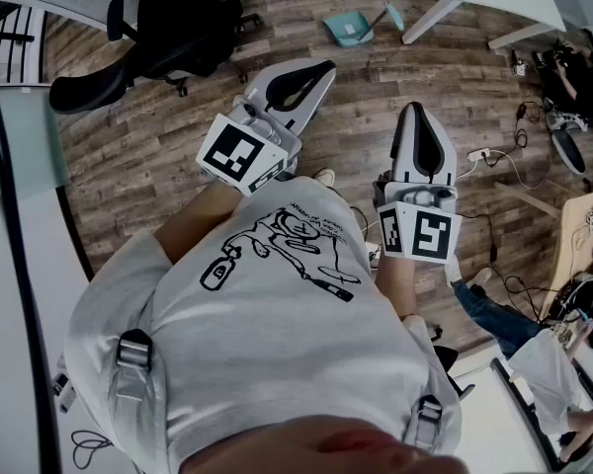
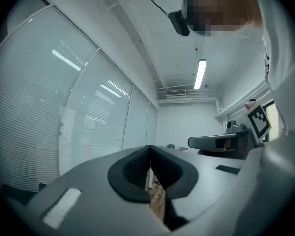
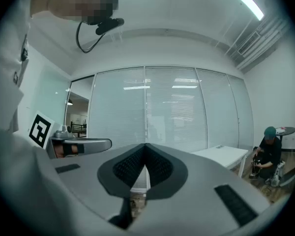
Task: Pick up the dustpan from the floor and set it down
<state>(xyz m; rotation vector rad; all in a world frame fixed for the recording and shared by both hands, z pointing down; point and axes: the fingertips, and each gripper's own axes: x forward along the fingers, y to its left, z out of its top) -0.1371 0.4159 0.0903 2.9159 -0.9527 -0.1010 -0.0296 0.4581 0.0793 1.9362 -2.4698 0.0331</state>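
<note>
Dustpan [image 1: 348, 31] lying on the wooden floor [image 1: 158, 156], well apart from both claws.

The teal dustpan rests on the far side of the room, with a small teal piece, possibly a brush [image 1: 393, 15], just beside it and a leg of the white table [image 1: 427, 10] close to its right. An office chair [image 1: 168, 38] stands to its left. The left claw [image 1: 321, 69] and right claw [image 1: 418, 109] are held level in front of the person, each with its jaws pressed together and nothing between them. The pick-up appears not yet begun. Likely risks: a claw that arrives closed would push the pan across the floor instead of seizing it. A pinch on the thin rim could slip. A careless reach could knock the teal piece or strike the table leg.
</note>
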